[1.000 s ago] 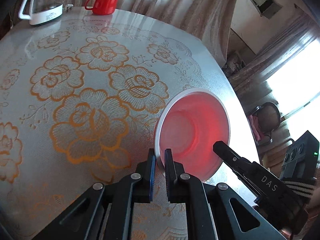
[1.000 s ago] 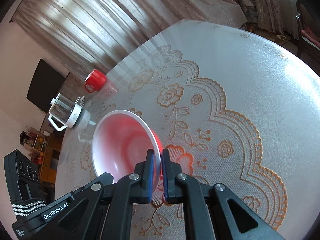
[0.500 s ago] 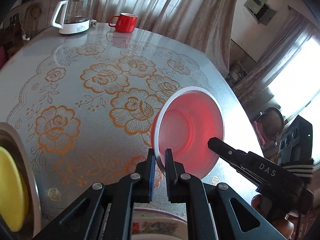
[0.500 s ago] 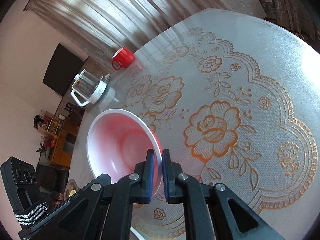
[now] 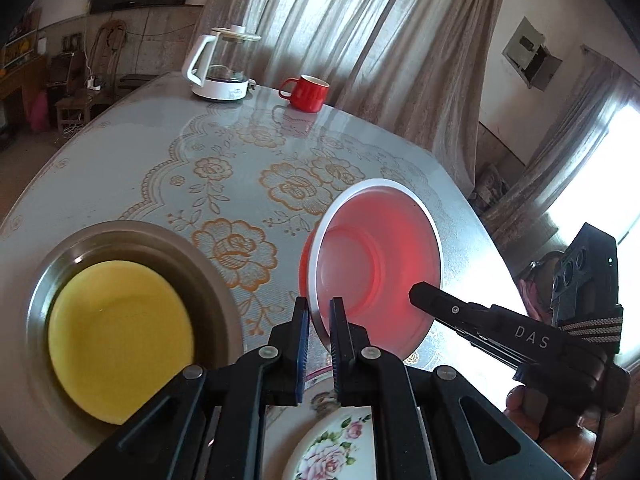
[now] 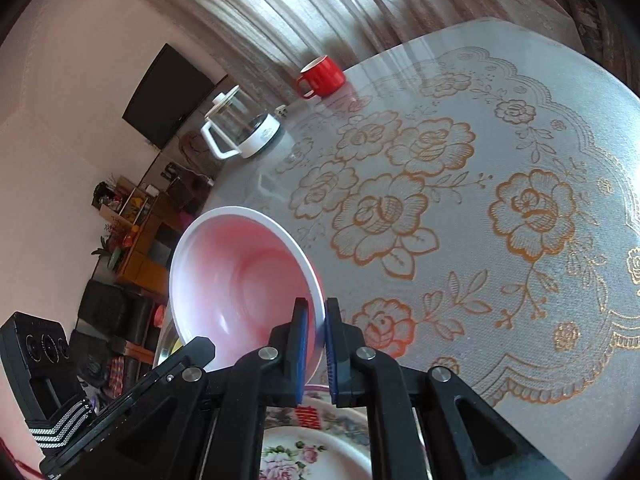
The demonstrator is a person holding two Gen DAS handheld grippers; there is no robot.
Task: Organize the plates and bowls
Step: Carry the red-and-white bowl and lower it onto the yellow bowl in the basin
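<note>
A red bowl with a white inside (image 5: 376,264) hangs above the table, held from both sides. My left gripper (image 5: 318,320) is shut on its near rim. My right gripper (image 6: 316,332) is shut on the opposite rim, and the bowl (image 6: 240,280) fills the left of the right wrist view. The right gripper also shows in the left wrist view (image 5: 480,324). A steel bowl (image 5: 208,280) with a yellow plate (image 5: 116,332) in it sits to the left. A floral plate (image 5: 332,452) lies under the grippers and also shows in the right wrist view (image 6: 316,456).
A glass kettle on a white base (image 5: 220,68) and a red mug (image 5: 306,94) stand at the far edge of the round table (image 5: 224,168). The table has a lace-pattern cover. Curtains hang behind it.
Both grippers have lifted the red bowl and drawn it back toward the near side. The steel bowl with the yellow plate and the floral plate have come into view.
</note>
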